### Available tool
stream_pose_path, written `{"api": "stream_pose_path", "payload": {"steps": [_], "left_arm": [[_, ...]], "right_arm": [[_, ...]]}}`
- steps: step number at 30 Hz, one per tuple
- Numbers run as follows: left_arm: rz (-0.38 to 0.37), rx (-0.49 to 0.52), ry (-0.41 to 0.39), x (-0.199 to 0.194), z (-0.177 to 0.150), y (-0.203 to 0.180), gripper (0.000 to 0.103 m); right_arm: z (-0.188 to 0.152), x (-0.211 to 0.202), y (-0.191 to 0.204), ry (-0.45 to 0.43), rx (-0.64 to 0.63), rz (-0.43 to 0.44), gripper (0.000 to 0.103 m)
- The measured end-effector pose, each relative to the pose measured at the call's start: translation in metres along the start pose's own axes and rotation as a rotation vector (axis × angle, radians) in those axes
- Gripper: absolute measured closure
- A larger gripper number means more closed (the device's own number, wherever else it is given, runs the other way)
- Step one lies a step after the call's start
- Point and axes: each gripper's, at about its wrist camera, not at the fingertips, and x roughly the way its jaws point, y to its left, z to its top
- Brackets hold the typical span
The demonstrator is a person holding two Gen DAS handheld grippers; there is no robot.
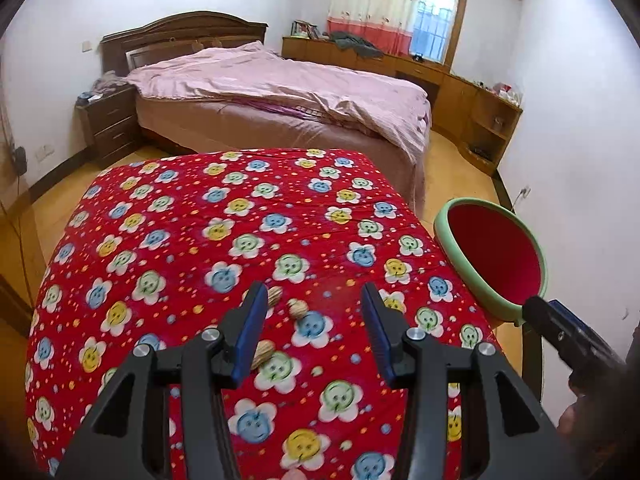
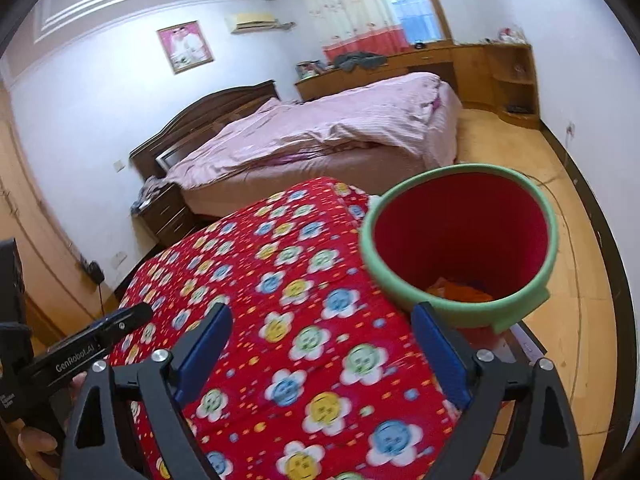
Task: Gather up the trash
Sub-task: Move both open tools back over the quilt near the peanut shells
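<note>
Near the table's [image 1: 132, 216] front edge, three shells [image 1: 298, 307] lie between the half-open, empty left gripper's [image 1: 316, 330] jaws; the right gripper [image 2: 324, 354], wide and empty, is farther off, by the bin [image 2: 550, 264].

Soft daylight, slight blur, fisheye warp

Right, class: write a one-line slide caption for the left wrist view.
Left gripper, jaws open, above small tan shell scraps on a red flower-print cloth; green-rimmed red bin at right.
</note>
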Motion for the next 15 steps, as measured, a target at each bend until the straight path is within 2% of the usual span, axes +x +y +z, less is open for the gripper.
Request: {"api": "stream_pose_path", "payload": {"steps": [7, 15], "left_arm": [[0.052, -0.028, -0.023, -0.013, -0.019, 0.022, 0.054], [0.135, -0.071, -0.047, -0.021, -0.038, 0.044, 0.054]], "right_arm": [[-0.02, -0.005, 0.037, -0.012, -0.087, 0.005, 0.005], [-0.037, -0.006, 0.054, -0.005, -0.111, 0.017, 0.004]]}}
